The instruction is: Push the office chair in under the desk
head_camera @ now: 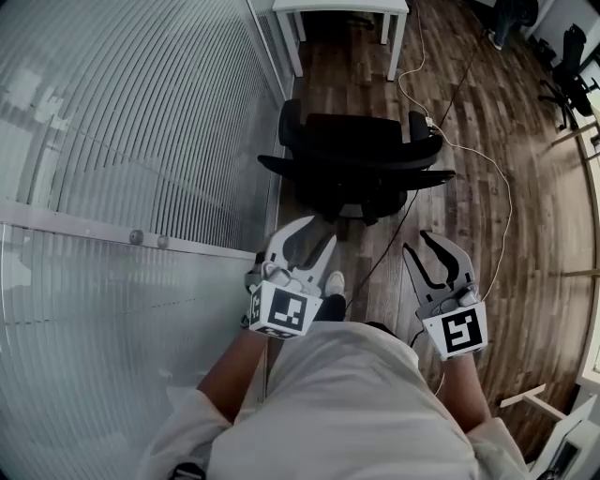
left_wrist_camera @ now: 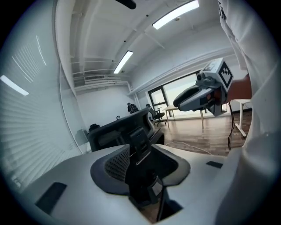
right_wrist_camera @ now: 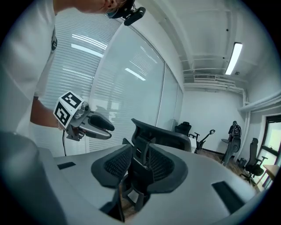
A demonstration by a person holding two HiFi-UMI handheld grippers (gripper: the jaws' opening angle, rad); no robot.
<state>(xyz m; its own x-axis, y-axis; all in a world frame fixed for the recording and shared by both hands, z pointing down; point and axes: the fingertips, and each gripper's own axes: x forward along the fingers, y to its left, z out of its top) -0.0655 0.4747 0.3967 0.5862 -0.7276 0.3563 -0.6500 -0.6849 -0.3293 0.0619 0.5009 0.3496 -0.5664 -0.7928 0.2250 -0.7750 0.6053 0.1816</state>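
The black office chair stands on the wood floor, its back towards me, a short way out from the white desk at the top of the head view. My left gripper hovers near the chair's back, jaws apart with nothing between them. Held level with it, my right gripper is open and empty too. In the left gripper view the chair shows ahead between the jaws, apart from them, with the right gripper off to the side. The right gripper view frames the chair and the left gripper.
A glass wall with blinds runs along the left, close to the chair. A white cable and a dark one trail over the floor to the right of the chair. More chairs stand at the far right, a white table leg near me.
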